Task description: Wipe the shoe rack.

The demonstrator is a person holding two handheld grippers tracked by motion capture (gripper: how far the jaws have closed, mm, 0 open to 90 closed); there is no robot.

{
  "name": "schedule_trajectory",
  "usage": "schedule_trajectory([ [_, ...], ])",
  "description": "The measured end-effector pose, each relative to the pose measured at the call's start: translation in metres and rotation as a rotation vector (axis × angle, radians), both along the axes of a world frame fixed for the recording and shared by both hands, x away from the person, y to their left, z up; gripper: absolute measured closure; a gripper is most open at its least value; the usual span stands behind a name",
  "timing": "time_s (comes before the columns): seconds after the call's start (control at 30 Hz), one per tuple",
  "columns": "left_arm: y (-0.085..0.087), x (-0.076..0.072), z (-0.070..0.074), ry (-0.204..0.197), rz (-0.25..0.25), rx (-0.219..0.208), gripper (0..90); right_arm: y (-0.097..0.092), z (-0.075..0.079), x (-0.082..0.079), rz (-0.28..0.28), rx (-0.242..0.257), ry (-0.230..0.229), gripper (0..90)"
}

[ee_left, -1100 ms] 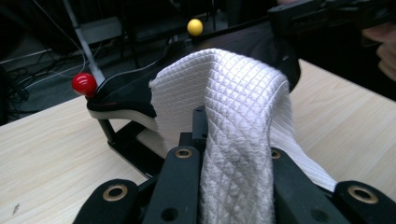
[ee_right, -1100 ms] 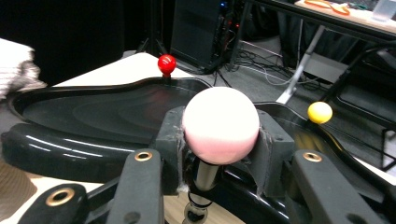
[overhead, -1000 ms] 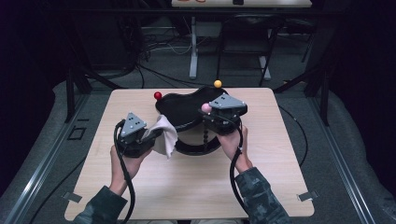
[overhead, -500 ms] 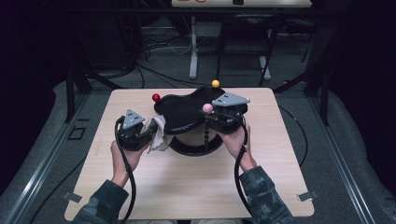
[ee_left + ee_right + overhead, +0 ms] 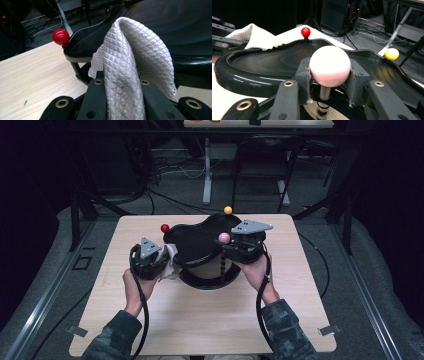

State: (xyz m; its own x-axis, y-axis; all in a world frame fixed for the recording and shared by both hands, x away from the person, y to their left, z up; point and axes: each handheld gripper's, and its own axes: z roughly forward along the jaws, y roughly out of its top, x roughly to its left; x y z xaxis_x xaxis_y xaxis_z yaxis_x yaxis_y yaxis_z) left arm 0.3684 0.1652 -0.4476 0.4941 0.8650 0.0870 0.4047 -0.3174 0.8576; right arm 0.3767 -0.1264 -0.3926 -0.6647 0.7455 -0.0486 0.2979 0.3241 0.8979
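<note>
Left gripper clamped on a folded white quilted cloth – cloth stands up between the jaws and its fold leans against the left edge of the black glossy tray. Right gripper is closed on the pink ball knob – pads squeeze it from both sides, with the knob's beaded stem hanging below. The tray sits mid-bench, raised above a black base ring; red ball on its left lobe, yellow ball at the far lobe. Looks like a wipe of the tray with the right side steadying it by the knob. Risks from here: tray is perched, so a hard push from the cloth side could rock or slide it on the bench unless the knob grip takes the load; the round knob could squirt out of the pads if twisted; loose cloth edge could snag the red ball's stem; the cloth may bunch and just skate over the gloss.
</note>
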Motion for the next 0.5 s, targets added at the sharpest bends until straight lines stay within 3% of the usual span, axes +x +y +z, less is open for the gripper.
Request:
schedule_trajectory([
  [0.5,0.011,0.049,-0.03,0.078,0.098,0.015,84.6,0.003,0.0,-0.001,-0.015,-0.015,-0.014,60.3],
])
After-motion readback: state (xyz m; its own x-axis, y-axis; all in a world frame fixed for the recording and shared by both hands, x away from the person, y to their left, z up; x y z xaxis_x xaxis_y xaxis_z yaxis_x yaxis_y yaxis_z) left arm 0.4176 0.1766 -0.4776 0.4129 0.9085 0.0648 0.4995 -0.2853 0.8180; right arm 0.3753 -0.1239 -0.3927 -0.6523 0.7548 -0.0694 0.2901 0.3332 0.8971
